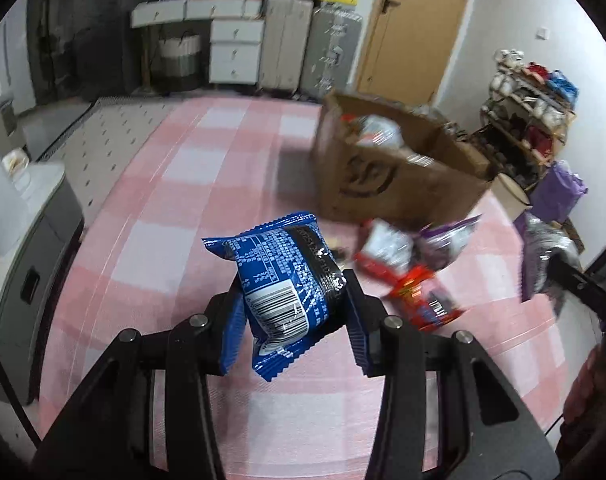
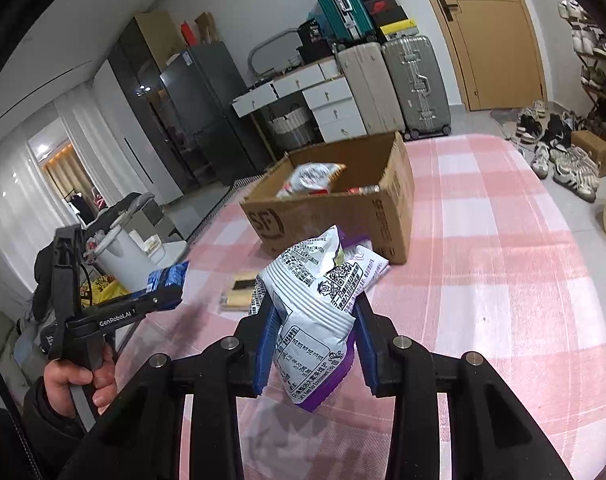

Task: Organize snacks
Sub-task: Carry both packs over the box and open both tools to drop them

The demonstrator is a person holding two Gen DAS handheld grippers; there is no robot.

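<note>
My left gripper [image 1: 293, 300] is shut on a blue snack packet [image 1: 283, 280], held above the pink checked tablecloth [image 1: 207, 208]. My right gripper [image 2: 315, 320] is shut on a white and purple snack bag [image 2: 319, 300], also lifted off the table. In the right wrist view, the left gripper [image 2: 163, 300] with its blue packet [image 2: 169, 276] shows at the left, held by a hand [image 2: 79, 380]. An open cardboard box [image 1: 367, 192] [image 2: 287, 224] stands further back on the table with several snack packs [image 2: 311, 176] inside. Loose packets lie in front of it: a red one [image 1: 423, 300], a white and red one [image 1: 387, 248] and a purple one [image 1: 451, 240].
A small yellow and black item [image 2: 239, 292] lies on the cloth left of the box. Past the table's far edge stand suitcases [image 2: 415, 88], white drawers [image 2: 331, 108] and a wooden door [image 2: 491, 32]. Shoes [image 2: 563, 160] cover the floor at the right. A white bin [image 2: 119, 256] stands at the left.
</note>
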